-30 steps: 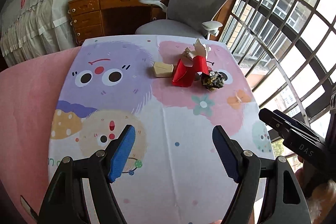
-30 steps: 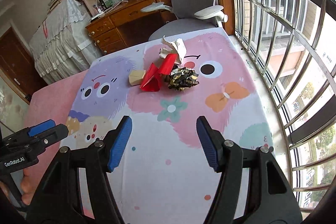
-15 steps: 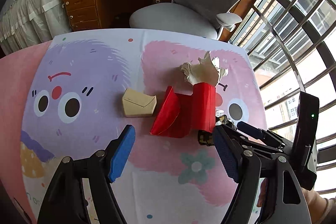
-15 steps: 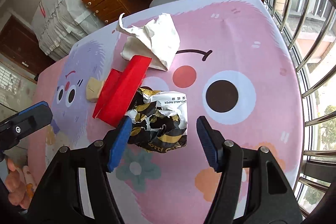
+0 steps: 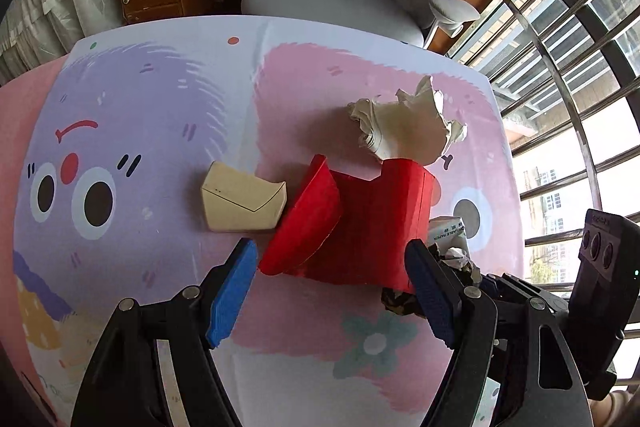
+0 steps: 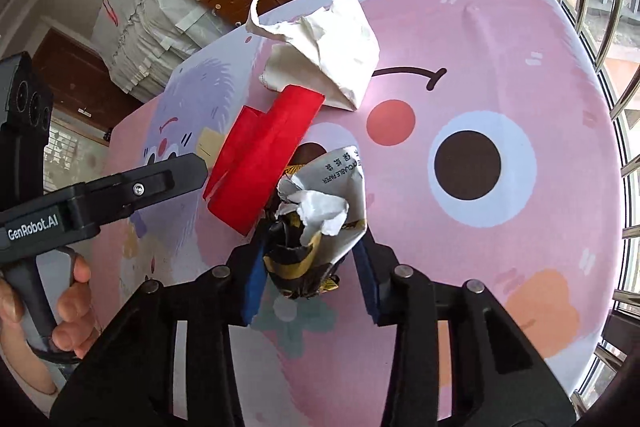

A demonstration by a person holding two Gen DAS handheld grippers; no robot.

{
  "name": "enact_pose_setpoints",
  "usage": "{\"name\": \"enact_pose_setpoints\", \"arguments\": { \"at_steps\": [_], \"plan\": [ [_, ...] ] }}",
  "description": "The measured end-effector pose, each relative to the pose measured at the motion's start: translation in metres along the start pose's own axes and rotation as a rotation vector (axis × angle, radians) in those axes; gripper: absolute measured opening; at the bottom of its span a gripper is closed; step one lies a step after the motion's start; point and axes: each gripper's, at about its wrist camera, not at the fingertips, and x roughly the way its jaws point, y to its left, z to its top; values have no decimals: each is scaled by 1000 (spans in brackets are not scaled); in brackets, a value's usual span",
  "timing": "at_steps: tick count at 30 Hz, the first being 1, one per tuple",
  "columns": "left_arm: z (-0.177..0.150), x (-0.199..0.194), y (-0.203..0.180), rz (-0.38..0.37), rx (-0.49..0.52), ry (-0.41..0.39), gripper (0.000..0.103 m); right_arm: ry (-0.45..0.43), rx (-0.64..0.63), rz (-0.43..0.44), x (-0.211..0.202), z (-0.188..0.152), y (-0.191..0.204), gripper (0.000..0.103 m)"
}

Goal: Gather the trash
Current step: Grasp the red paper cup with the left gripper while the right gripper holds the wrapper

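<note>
At the lower centre of the right wrist view, the crumpled black-and-gold wrapper (image 6: 316,239) sits between the right gripper (image 6: 310,287) pads, which are clenched on it; lift it straight up so it clears the red carton (image 6: 260,159) touching its upper left. The left gripper (image 5: 332,291) is released, straddling that carton's near edge, and should close squarely on it. Four pieces show: one wrapper, one red carton, one tan box (image 5: 242,203), one white paper wad (image 5: 404,123).

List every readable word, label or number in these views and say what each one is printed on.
"GenRobot.AI": white lettering on the black body of the left gripper.
"...CLABLE PAPER": partial print on the crumpled wrapper between the right gripper fingers; the characters beside it are too distorted to read.
Red box, tan box: no readable text.
</note>
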Motion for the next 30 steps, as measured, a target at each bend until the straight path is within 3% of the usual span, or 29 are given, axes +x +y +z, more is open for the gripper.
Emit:
{"name": "enact_pose_setpoints", "arguments": {
  "at_steps": [4, 17, 27, 30],
  "plan": [
    [-1, 12, -1, -29, 20, 47, 77, 2, 17, -46, -12, -8, -11, 34],
    [6, 46, -29, -38, 101, 132, 77, -24, 29, -65, -32, -30, -14, 34],
    [0, 61, -71, 89, 147, 134, 77, -42, 44, -90, -41, -48, -9, 33],
    [-2, 68, -87, 158, 185, 136, 77, -53, 62, -107, -48, -56, -8, 32]
  ]
}}
